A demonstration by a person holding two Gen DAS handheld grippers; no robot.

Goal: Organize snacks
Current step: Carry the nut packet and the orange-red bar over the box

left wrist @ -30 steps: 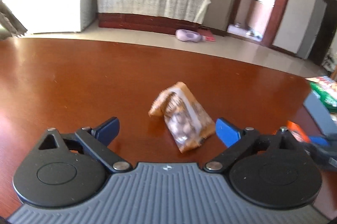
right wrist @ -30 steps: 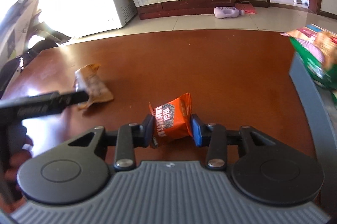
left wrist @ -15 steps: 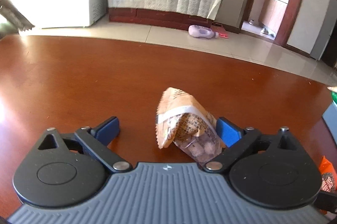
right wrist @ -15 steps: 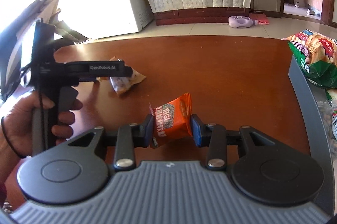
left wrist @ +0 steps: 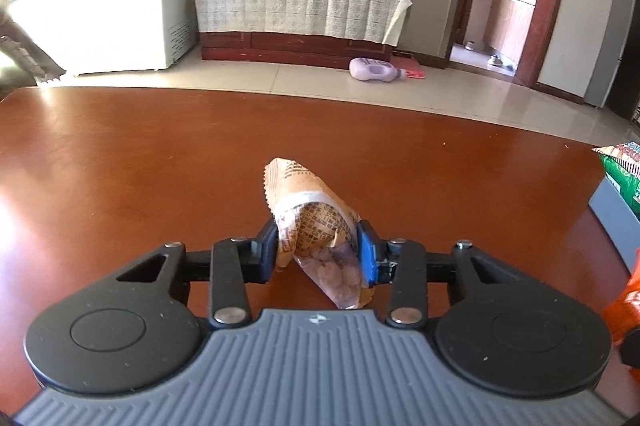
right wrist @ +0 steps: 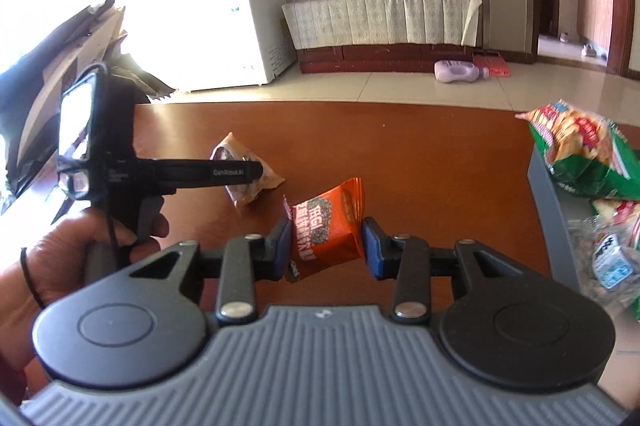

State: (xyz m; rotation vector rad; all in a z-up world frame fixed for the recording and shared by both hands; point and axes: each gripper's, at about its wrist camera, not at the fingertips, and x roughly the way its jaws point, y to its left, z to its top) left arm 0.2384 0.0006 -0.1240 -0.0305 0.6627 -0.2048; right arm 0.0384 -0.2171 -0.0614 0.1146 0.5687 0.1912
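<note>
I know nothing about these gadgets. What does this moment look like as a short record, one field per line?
setting: glossy reddish-brown wooden table in a living room
left gripper: jaws closing around a tan paper-and-clear-plastic snack packet, pads at its sides
right gripper: clamped on a small orange foil snack packet
hand: the person's left hand grips the left tool's handle
grey bin: at the table's right, holds a green and red snack bag and other packets
floor beyond: a lilac plastic bottle lying on its side
</note>
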